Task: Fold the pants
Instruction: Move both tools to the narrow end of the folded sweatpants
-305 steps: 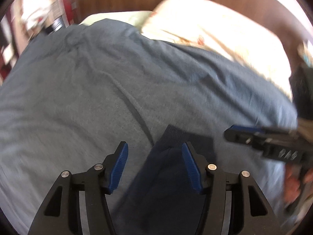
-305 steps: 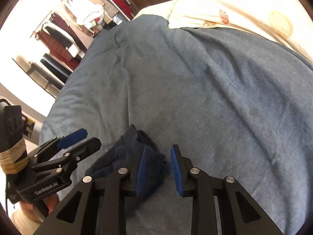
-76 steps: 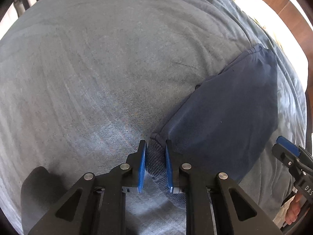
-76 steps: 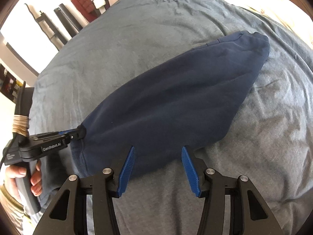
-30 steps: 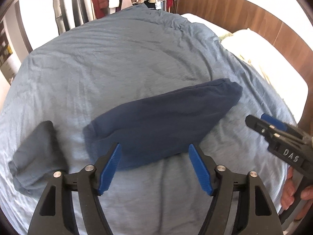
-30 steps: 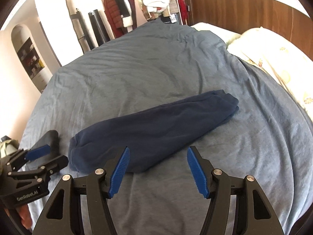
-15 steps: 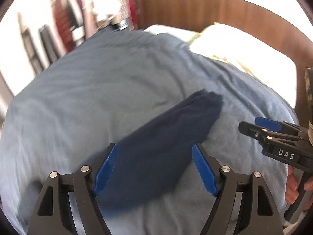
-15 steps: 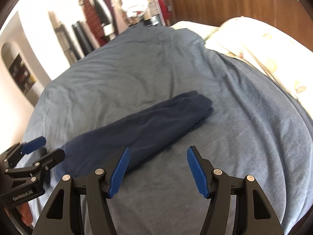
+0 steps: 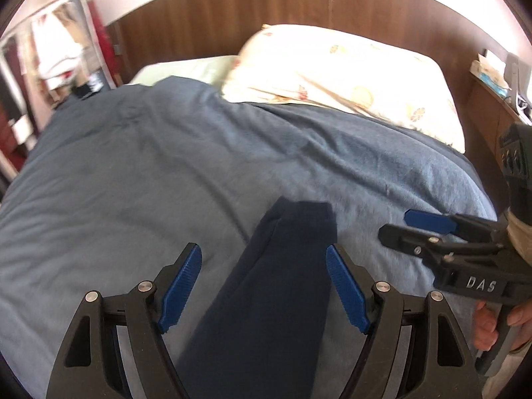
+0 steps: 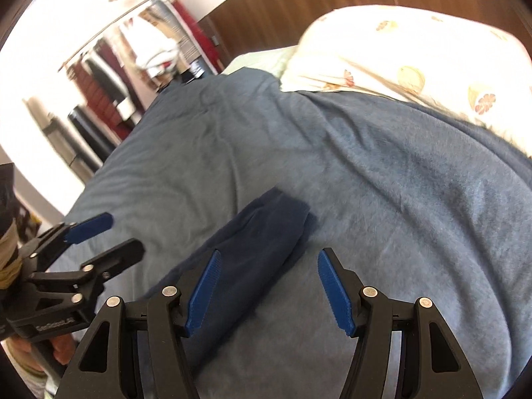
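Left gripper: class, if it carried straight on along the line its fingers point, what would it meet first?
Most likely the navy pants, whose folded length lies between the open fingers of the left gripper and runs ahead of them. Beyond their far end is only the blue bedspread. Depth is hard to judge here.

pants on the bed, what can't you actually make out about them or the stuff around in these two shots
- Pants, left wrist view: near end cut off by the bottom edge.
- Pants, right wrist view: near end hidden behind the right gripper frame.
- Clothes rack, right wrist view: overexposed and blurred, garments unclear.
- Shelf items, left wrist view: too small and at the rim.
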`<act>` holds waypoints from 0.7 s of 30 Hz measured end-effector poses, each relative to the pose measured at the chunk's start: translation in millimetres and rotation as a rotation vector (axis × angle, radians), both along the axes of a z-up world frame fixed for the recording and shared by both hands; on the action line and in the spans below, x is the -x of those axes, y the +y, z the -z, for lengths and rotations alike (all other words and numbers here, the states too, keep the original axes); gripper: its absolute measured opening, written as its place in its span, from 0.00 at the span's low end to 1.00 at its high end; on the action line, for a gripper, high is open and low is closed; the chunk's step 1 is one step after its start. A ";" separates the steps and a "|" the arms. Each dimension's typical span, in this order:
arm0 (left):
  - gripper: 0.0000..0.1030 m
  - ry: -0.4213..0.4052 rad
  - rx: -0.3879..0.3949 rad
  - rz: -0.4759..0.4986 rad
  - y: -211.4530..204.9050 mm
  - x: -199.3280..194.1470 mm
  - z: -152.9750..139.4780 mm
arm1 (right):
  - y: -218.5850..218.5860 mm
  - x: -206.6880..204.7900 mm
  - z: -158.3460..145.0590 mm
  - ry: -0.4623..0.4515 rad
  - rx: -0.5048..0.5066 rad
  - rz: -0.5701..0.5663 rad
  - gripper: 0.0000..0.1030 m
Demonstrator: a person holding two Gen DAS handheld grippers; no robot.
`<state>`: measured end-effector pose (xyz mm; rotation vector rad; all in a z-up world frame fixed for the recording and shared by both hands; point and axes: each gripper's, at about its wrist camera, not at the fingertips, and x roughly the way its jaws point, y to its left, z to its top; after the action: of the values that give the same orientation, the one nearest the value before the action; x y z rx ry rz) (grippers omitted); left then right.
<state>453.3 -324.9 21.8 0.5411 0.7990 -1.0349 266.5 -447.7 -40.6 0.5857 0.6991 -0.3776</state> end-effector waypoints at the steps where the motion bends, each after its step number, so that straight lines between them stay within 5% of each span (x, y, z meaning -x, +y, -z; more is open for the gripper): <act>1: 0.74 0.004 -0.002 0.031 -10.1 -6.1 3.1 | -4.6 -3.4 2.9 -0.003 -0.007 0.013 0.60; 10: 0.69 0.108 -0.057 0.259 -75.8 -43.9 48.2 | -39.2 -38.0 42.5 0.008 -0.085 0.101 0.59; 21: 0.42 0.265 -0.174 0.379 -121.5 -72.5 113.5 | -57.9 -62.9 81.6 0.034 -0.182 0.152 0.53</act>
<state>525.8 -446.4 -91.7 0.7320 1.0522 -1.4144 329.5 -505.6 -122.2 0.8095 0.7281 -0.4685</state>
